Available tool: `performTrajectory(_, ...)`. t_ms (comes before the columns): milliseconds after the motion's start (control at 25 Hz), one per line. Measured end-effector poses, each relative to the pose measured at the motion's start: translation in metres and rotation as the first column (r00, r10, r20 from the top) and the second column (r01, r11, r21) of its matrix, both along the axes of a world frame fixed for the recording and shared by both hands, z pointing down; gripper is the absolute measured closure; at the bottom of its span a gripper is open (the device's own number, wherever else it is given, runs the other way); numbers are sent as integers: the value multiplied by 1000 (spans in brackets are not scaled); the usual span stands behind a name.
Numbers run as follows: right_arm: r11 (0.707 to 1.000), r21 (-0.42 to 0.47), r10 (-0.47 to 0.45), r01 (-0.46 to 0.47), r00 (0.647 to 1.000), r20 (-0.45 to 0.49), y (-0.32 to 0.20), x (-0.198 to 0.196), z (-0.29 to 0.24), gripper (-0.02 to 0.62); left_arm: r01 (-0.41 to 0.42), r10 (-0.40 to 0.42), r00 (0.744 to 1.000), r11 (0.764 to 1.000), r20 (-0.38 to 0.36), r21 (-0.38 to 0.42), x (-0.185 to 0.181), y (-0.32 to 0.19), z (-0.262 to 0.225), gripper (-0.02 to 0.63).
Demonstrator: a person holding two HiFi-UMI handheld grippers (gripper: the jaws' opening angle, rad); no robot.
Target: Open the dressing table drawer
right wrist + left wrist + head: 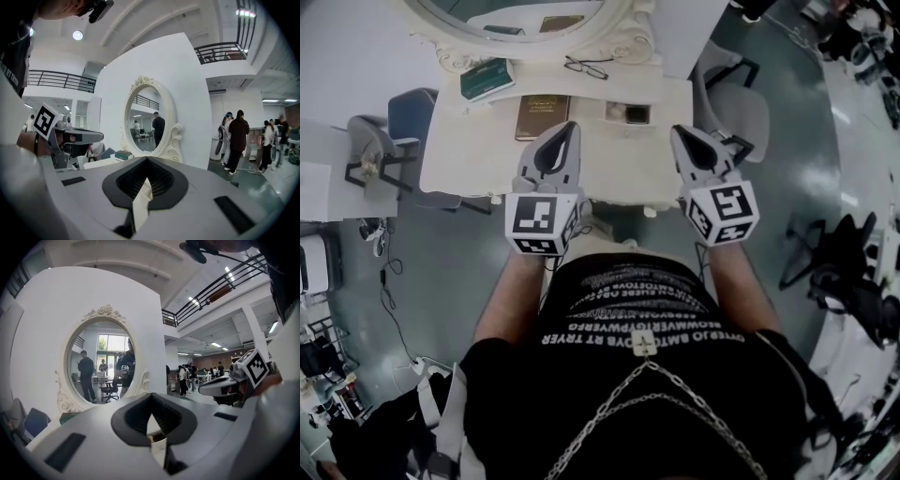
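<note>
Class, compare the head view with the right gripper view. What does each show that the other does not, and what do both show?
Only the head view shows the glasses and the brown book, lying on the table seen from above. Only the right gripper view shows people standing on the floor at the right, and a balcony rail overhead. Both show the mirror, the green box beside it, and the left gripper.
</note>
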State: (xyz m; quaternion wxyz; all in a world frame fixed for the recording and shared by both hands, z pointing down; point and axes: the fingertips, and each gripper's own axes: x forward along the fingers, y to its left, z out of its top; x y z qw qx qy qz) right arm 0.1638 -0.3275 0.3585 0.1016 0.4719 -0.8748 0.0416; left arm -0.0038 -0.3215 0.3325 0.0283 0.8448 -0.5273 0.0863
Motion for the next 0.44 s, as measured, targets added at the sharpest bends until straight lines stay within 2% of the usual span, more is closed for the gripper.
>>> performTrajectory(200, 1000, 11, 4, -4, 1000, 10, 7, 9, -5, 594, -1, 1, 1000, 1000, 2, 17, 6, 9, -10, 601)
performTrajectory(440, 1000, -9, 13, -13, 1000, 24, 12, 13, -4, 594, -14, 14, 1000, 1000, 22, -11, 11, 22, -7, 602)
